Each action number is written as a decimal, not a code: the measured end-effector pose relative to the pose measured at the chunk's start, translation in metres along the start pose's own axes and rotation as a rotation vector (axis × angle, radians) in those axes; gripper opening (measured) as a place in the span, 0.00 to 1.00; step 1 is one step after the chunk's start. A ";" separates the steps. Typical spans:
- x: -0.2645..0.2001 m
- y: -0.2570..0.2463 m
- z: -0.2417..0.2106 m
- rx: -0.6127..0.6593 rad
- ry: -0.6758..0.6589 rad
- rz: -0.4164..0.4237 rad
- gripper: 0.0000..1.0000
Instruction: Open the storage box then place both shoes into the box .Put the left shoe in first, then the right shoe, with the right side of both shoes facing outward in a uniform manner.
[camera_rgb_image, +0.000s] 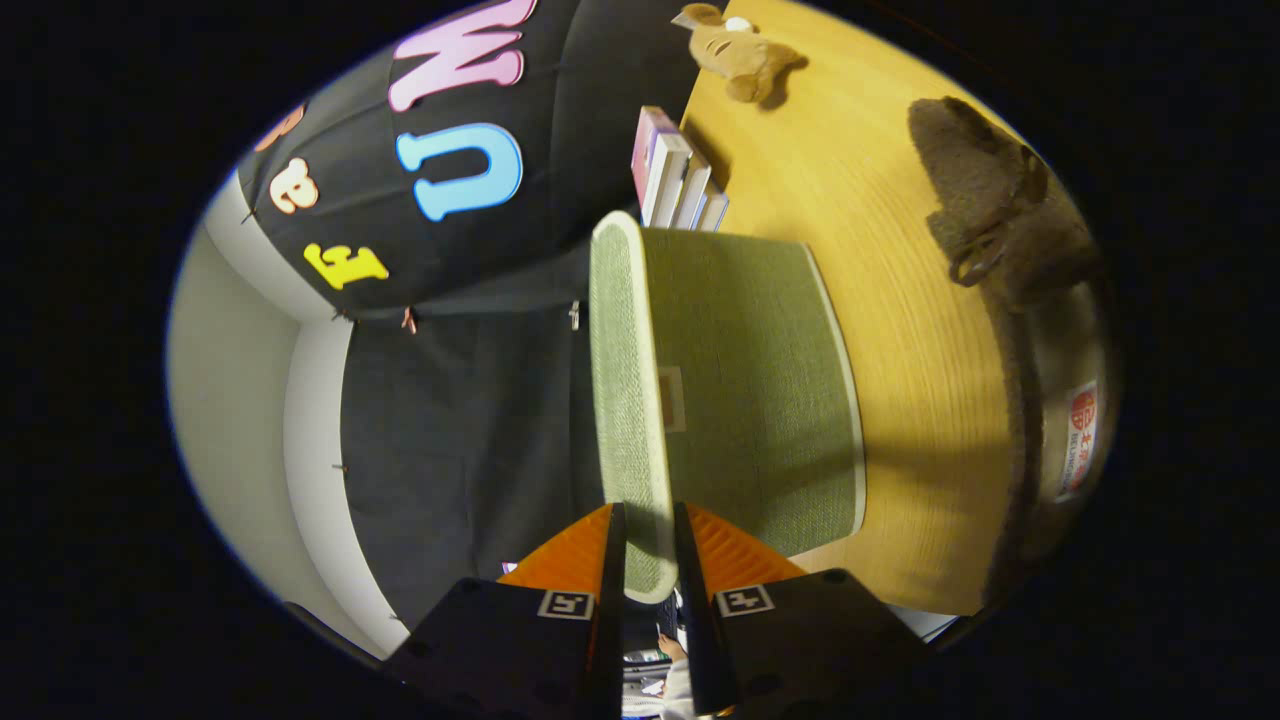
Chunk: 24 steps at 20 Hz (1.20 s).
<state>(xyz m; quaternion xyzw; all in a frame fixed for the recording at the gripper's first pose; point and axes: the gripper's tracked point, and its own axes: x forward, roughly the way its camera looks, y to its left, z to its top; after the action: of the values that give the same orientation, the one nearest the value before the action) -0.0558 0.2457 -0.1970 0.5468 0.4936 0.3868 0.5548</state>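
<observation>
Firmly clamped, hand-held gripper (648, 560) on storage box lid (630, 400)

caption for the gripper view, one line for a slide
Gripper shut on the lid of the green storage box, brown shoes on the wooden table beyond.

I see a wooden table (900, 330), view rolled sideways. At its far end lies a tan plush toy (738, 52), on the tabletop. Nearer me, a row of books (676, 172) stands against the booth's black cloth wall (460, 400), spines together, just beside the table edge. Plush and books sit well apart. Past the cloth there's a pale wall (225, 370) with a white strip (315, 440) running along it. Can't tell the book titles, too small.
</observation>
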 end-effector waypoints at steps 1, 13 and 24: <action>0.001 0.004 0.003 0.026 -0.005 0.011 0.25; 0.027 0.061 -0.018 -0.011 0.085 0.048 0.05; 0.087 0.173 -0.036 -0.222 0.143 0.045 0.05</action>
<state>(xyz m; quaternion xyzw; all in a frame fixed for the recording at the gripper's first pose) -0.0530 0.3558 -0.0339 0.4640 0.4735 0.4895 0.5665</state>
